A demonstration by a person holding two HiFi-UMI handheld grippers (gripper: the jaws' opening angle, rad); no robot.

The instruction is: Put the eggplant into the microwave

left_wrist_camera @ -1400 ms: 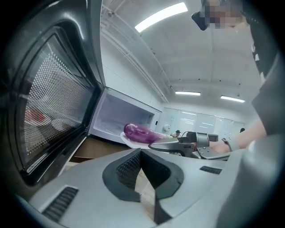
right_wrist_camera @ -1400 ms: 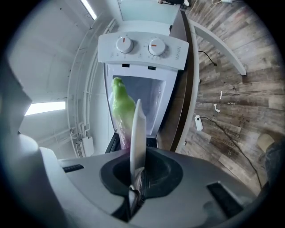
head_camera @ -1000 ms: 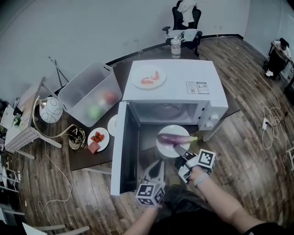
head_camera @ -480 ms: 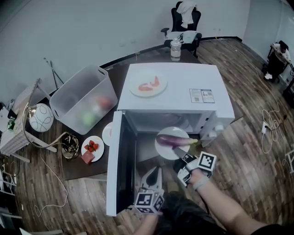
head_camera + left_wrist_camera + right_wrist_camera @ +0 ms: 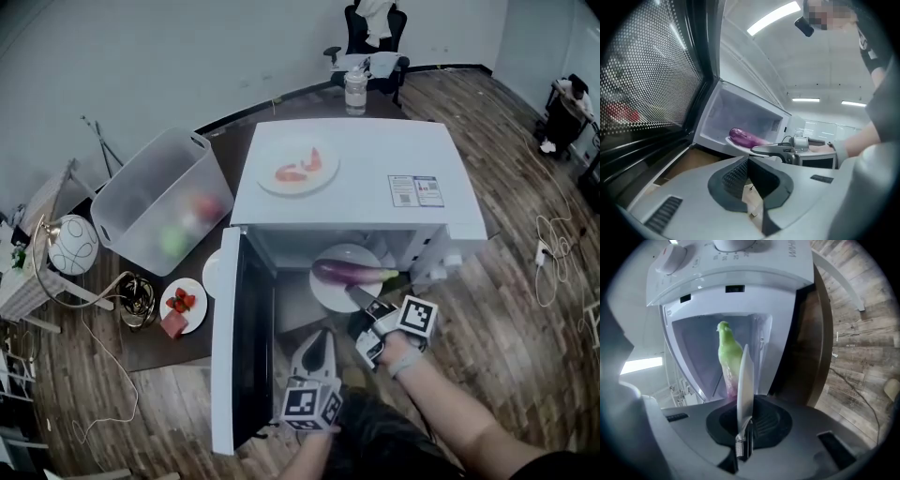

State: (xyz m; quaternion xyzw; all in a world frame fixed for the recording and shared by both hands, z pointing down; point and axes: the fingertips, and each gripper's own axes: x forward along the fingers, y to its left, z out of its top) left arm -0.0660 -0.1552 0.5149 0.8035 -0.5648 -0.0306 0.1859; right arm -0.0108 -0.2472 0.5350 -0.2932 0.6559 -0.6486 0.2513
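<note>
The purple eggplant (image 5: 349, 273) with its green stem lies on a white plate (image 5: 330, 292) at the mouth of the white microwave (image 5: 356, 183), whose door (image 5: 236, 347) hangs open to the left. My right gripper (image 5: 363, 300) is shut on the plate's near rim. In the right gripper view the plate (image 5: 744, 376) stands edge-on between the jaws of the right gripper (image 5: 743, 439), with the eggplant (image 5: 729, 357) behind it. My left gripper (image 5: 319, 349) hangs in front of the open door, shut with nothing in it. The left gripper (image 5: 750, 164) view shows the eggplant (image 5: 743, 138) at the cavity.
A plate of red food (image 5: 298, 166) sits on top of the microwave. Left of it are a clear plastic bin (image 5: 164, 202), a strawberry plate (image 5: 183, 302) and a white globe lamp (image 5: 73, 244). A bottle (image 5: 354, 92) and an office chair (image 5: 373, 37) stand behind.
Both grippers have moved toward the microwave. The plate with the eggplant now reaches under the front edge of the microwave's top.
</note>
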